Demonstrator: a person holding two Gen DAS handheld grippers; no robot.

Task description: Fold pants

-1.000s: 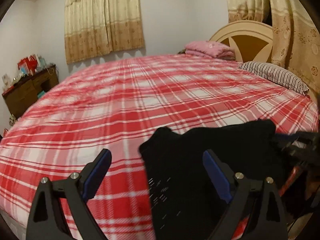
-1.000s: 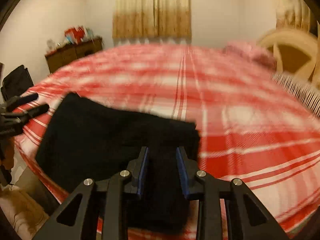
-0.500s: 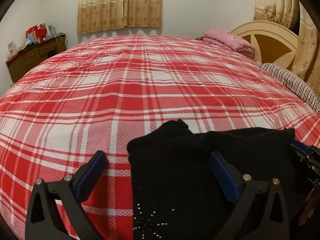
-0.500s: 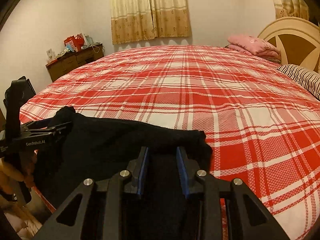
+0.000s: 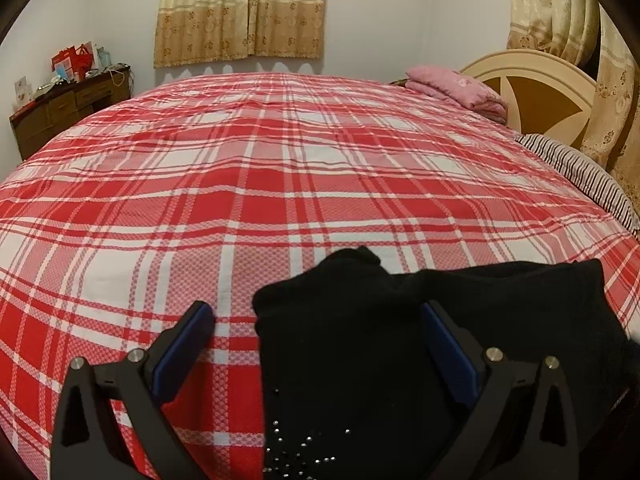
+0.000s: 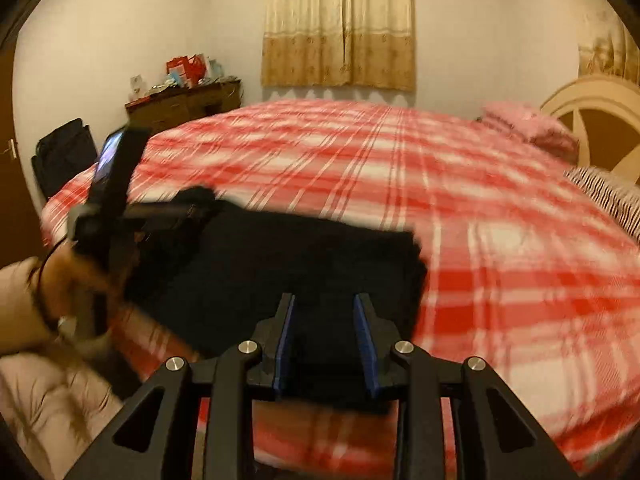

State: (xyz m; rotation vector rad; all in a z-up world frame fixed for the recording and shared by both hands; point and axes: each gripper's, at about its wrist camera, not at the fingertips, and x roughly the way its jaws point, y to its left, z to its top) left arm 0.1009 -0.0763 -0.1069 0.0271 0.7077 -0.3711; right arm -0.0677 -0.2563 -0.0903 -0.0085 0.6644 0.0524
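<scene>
Black pants (image 5: 400,360), folded into a flat rectangle with a small studded pattern, lie on the near edge of the red plaid bed (image 5: 280,184). My left gripper (image 5: 314,312) stands wide open over their left edge, one finger above the bedspread and the other above the fabric. In the blurred right wrist view the pants (image 6: 280,272) stretch leftward, and a hand (image 6: 60,284) holds the left gripper at their far left corner. My right gripper (image 6: 324,300) is low over their near edge. Its jaws are opening, with dark fabric showing between them but not pinched.
A folded pink blanket (image 5: 456,88), a striped pillow (image 5: 580,176) and a round headboard (image 5: 532,80) sit at the far right. A cluttered wooden dresser (image 5: 68,108) stands by the left wall. A black bag (image 6: 64,152) is beside the bed's left corner.
The right gripper has let go of the pants' fold and drawn back, its jaws wider. The left gripper has sunk toward the pants and opened fully. The pants now lie flat.
</scene>
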